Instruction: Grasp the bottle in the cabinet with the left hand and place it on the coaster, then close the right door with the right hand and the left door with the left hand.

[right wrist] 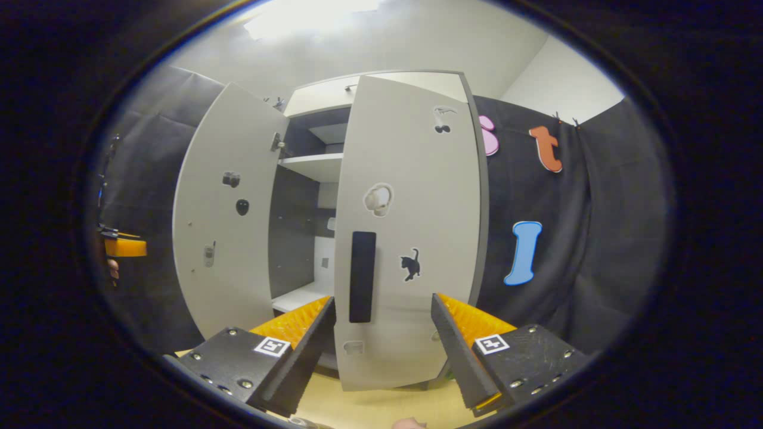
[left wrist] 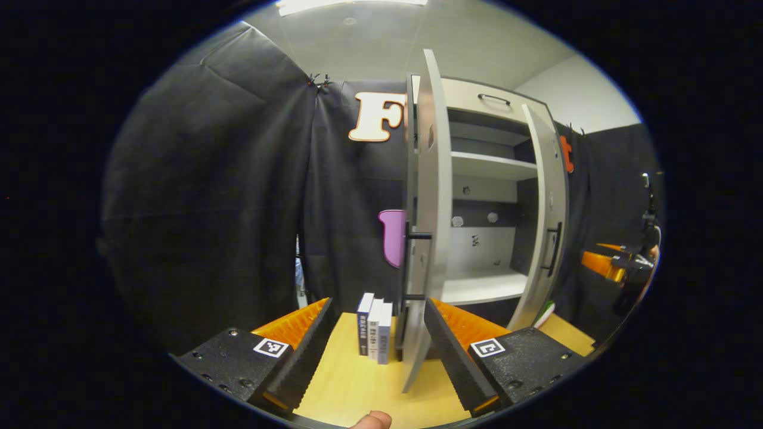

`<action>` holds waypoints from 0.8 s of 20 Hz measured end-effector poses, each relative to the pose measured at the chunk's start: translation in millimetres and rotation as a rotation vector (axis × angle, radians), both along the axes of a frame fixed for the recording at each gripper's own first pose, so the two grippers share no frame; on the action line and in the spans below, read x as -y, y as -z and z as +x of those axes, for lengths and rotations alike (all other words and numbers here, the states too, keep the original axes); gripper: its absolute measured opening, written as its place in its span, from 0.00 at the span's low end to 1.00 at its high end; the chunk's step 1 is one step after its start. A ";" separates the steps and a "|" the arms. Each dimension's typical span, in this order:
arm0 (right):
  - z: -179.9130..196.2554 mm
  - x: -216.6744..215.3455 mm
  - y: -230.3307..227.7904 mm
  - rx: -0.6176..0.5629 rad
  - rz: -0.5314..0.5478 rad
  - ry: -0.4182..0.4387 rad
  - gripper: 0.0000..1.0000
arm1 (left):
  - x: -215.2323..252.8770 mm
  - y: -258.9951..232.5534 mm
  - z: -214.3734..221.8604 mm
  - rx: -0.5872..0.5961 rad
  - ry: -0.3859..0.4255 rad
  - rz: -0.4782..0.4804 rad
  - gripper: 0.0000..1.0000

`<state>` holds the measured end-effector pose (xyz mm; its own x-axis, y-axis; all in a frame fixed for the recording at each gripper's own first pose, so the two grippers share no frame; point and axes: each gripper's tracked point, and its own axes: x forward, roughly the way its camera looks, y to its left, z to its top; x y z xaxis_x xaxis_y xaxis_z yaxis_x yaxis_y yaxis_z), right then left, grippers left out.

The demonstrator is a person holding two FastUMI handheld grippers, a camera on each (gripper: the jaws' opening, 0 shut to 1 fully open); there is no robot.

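Jaws of left gripper (left wrist: 377, 342) standing spread, empty — left door (left wrist: 430, 238) edge-on between them, books (left wrist: 375, 328) just left of it. Right gripper (right wrist: 381, 339) also spread, right door (right wrist: 411, 238) face filling gap, handle (right wrist: 362, 277) ahead. Bottle, coaster hidden; cabinet shelf (left wrist: 483, 286) looking bare. Judging door-closing due: push flat on panel, not handle.

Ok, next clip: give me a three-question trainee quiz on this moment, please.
1. True or false: both cabinet doors are shut.
2. In the left gripper view, what stands on the table beside the left door?
3. Fill in: the right gripper faces the right door with its fingers ____.
Key: 1 false, both stand open. 2 books, upright. 3 open.
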<state>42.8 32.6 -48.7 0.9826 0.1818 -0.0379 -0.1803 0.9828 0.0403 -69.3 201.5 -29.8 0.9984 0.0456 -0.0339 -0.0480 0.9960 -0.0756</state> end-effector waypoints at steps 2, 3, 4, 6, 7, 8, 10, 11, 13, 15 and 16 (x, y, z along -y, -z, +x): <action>-5.6 3.4 1.9 -0.005 -0.001 0.009 0.96 | -10.1 -0.3 10.6 0.005 -0.003 0.019 0.95; -8.7 3.0 3.6 -0.010 0.003 0.011 0.96 | -14.4 0.9 15.0 0.005 -0.002 0.023 0.95; -14.0 2.0 5.6 -0.015 0.006 0.012 0.97 | -18.6 1.4 21.0 0.005 -0.002 0.024 0.95; -23.8 1.3 13.6 -0.026 0.005 0.004 0.97 | -20.3 5.8 33.9 -0.015 0.026 0.005 0.95; -29.5 -0.7 15.8 -0.020 0.005 -0.019 0.97 | -22.9 5.4 39.4 -0.016 0.031 -0.004 0.94; -37.2 -5.5 17.5 -0.014 0.013 -0.061 0.98 | -26.4 0.2 46.1 -0.003 0.027 -0.014 0.95; -50.3 -6.7 23.1 -0.031 0.055 -0.112 0.96 | -29.3 -8.7 57.3 0.023 0.030 -0.040 0.93; -50.4 -1.6 22.8 -0.040 0.071 -0.100 0.97 | -31.8 -14.3 65.5 0.036 0.028 -0.047 0.95; -49.3 10.3 25.2 -0.060 0.087 -0.052 0.96 | -31.9 -22.8 80.6 0.046 0.035 -0.041 0.95; -54.5 30.9 33.2 -0.069 0.076 0.001 0.97 | -21.1 -32.5 90.6 0.051 0.064 -0.042 0.95; -58.2 37.5 35.8 -0.070 0.070 0.016 0.97 | -9.9 -41.4 91.5 0.066 0.082 -0.056 0.95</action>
<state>-15.4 -4.9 -84.5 0.9808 0.1707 -0.0947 -0.1589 0.9799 0.1210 22.2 211.4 11.6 0.9988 -0.0363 0.0322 0.0402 0.9905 -0.1318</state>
